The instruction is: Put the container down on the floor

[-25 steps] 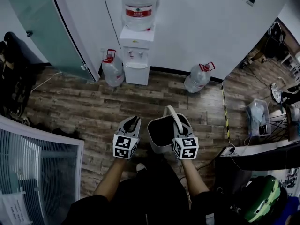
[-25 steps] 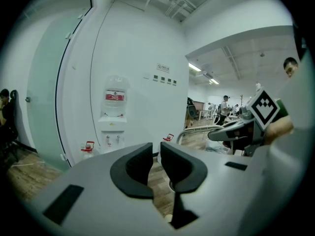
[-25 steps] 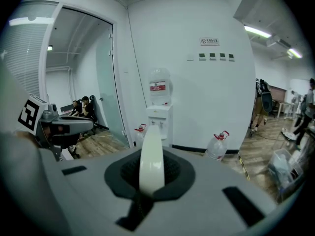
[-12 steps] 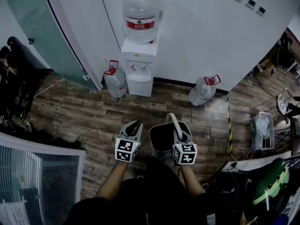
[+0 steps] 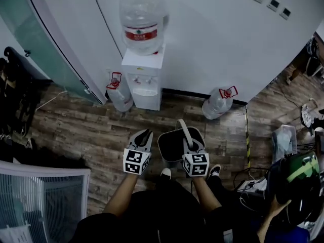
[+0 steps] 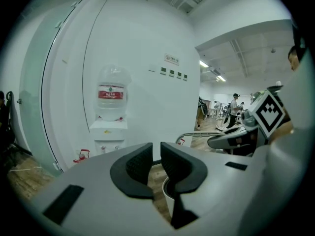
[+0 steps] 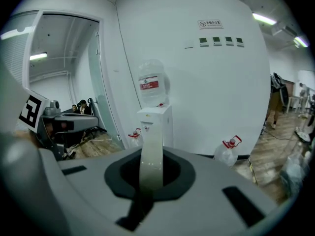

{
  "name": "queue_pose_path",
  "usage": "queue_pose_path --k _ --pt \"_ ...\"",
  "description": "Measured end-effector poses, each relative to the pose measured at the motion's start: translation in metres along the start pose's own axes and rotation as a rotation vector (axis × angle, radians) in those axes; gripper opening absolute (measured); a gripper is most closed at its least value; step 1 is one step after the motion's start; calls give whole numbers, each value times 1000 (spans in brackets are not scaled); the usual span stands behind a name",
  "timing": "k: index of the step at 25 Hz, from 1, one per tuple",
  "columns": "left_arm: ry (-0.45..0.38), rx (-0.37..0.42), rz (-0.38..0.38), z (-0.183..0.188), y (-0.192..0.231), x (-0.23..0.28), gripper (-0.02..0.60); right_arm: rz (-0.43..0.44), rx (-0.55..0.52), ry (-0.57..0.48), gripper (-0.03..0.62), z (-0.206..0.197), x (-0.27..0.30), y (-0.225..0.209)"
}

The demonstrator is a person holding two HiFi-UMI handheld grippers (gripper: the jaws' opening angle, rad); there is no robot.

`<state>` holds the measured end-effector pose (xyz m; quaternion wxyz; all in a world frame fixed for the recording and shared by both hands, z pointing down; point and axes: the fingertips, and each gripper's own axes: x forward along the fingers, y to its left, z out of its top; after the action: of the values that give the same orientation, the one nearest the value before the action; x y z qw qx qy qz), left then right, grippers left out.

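Observation:
A grey bucket-like container (image 5: 171,145) with a pale arched handle (image 5: 184,131) hangs in front of me above the wooden floor (image 5: 91,125). My right gripper (image 5: 190,147) is shut on that handle. In the right gripper view the handle strip (image 7: 151,154) runs upright between the dark pads of my right gripper (image 7: 151,175). My left gripper (image 5: 143,135) is level with it, just left of the container, jaws together and empty. In the left gripper view its pads (image 6: 140,163) nearly touch, and the container's rim (image 6: 166,191) shows below.
A white water dispenser (image 5: 144,77) carrying a large bottle (image 5: 142,22) stands against the wall ahead. Water jugs sit on the floor to its left (image 5: 119,92) and right (image 5: 218,104). A glass door (image 5: 45,39) is at the left, and a yellow-black floor strip (image 5: 247,135) at the right.
The view has drawn closer to the dispenser and wall. Both grippers and the hanging container keep their places relative to me; my shoes now show below the container.

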<state>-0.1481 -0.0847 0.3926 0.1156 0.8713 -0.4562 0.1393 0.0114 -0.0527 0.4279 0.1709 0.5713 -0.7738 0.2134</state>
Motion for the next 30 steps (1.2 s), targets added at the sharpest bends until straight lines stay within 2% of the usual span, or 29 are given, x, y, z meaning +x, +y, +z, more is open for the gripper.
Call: queue_pose_path --k 12,18,30 --pt "29 22 -8 17 -6 62 57 1 12 39 12 10 33 -57" --pt "43 19 -23 21 3 95 57 -28 61 44 12 17 52 -86" --pt "65 17 -124 39 27 215 57 -82 86 51 12 56 131 -139"
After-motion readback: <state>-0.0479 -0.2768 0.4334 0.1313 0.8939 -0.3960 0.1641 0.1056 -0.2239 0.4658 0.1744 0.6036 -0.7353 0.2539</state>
